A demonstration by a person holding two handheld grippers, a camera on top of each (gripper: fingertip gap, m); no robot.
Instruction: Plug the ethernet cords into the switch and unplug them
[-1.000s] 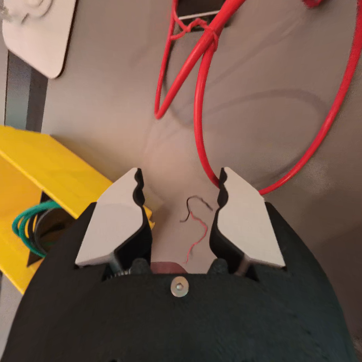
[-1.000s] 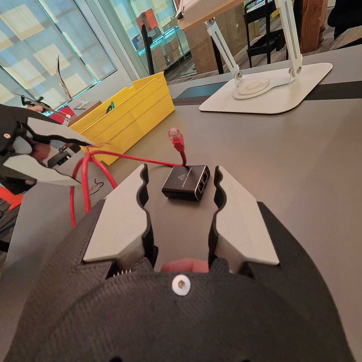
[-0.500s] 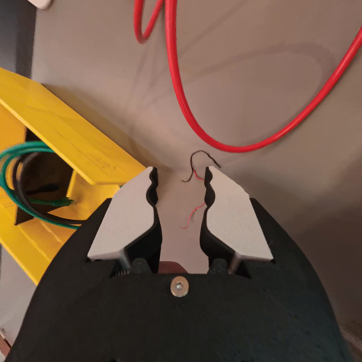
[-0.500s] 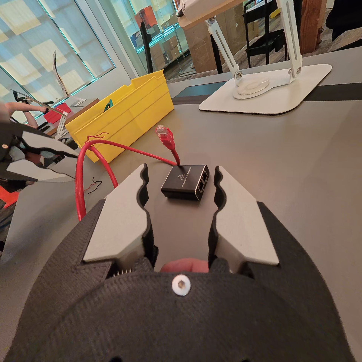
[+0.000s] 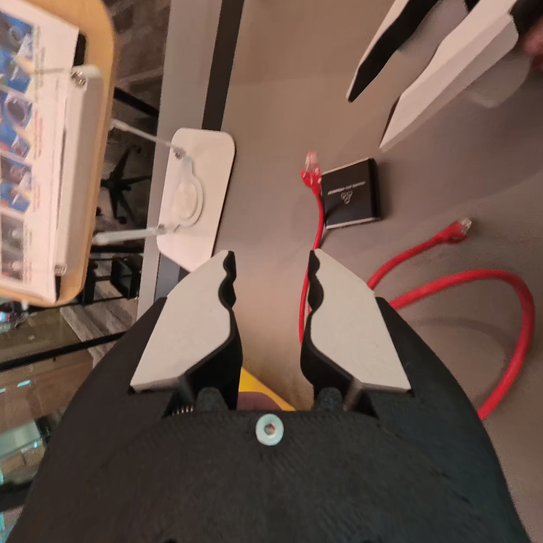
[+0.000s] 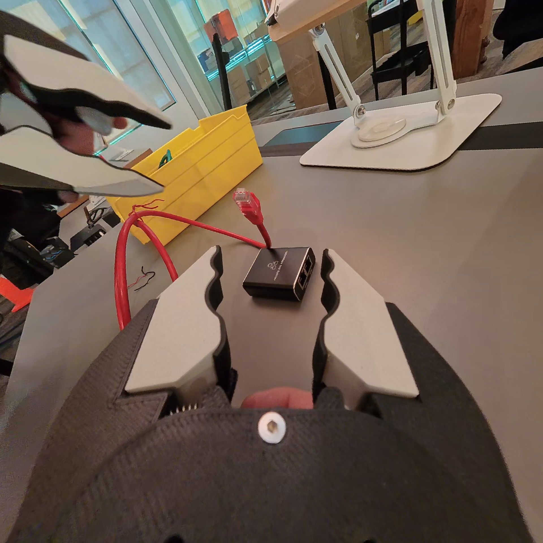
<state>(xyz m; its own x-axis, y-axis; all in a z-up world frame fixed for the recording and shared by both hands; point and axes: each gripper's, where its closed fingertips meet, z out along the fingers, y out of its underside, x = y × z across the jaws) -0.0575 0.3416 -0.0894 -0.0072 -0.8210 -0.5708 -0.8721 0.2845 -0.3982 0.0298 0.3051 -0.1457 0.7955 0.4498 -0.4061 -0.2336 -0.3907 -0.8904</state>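
Note:
The black switch [image 6: 276, 271] lies flat on the grey table [image 6: 411, 249], just past my right gripper's [image 6: 271, 255] tips. That gripper is open and empty. The switch's two front ports look empty. A red ethernet cord [image 6: 123, 264] loops on the table to the left. One plug [image 6: 246, 202] sticks up behind the switch. In the left wrist view the switch [image 5: 349, 194] shows with that plug [image 5: 311, 173] beside it and a second plug [image 5: 458, 229] lying free. My left gripper [image 5: 271, 255] is open and empty, held above the table, well short of the switch.
A yellow bin [image 6: 199, 170] with green cable stands at the back left. A white stand base [image 6: 405, 147] sits at the back right and carries a wooden board [image 5: 97, 176]. Thin loose wires [image 6: 144, 279] lie near the cord loop.
My left gripper has swung up from pointing down at the table by the yellow bin to face the switch, and has opened wider. The raised red plug shifted slightly. My right gripper stayed put.

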